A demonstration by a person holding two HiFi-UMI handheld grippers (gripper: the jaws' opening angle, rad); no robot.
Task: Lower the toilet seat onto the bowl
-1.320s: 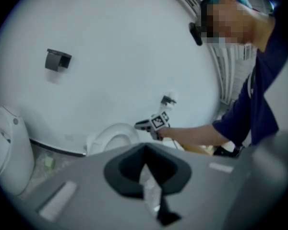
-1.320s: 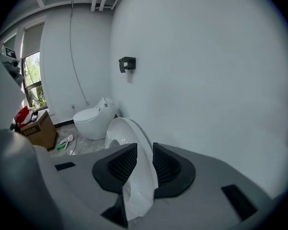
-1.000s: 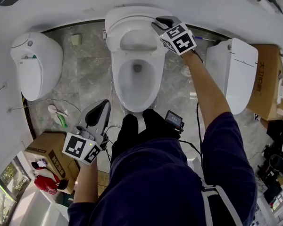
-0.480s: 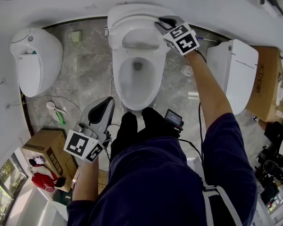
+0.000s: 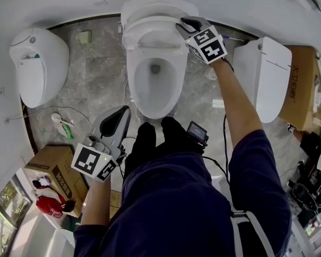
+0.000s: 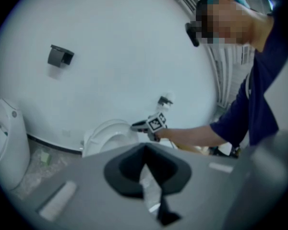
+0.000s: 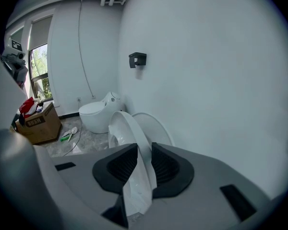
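Toilet bowl (image 5: 132,87) ahead of my feet, toilet seat (image 5: 150,32) tilted up off it, its right edge clamped between my right gripper's (image 5: 184,24) pads; my left gripper (image 5: 121,115) low by my leg, jaws together, empty.

Your right arm (image 5: 238,111) reached forward almost straight, and your right gripper (image 5: 183,23) tilted downward, its jaws clamped on the edge of the seat (image 7: 129,133). Your left arm (image 5: 93,208) hung bent near your body, your left gripper (image 5: 124,111) low, jaw tips together, empty.
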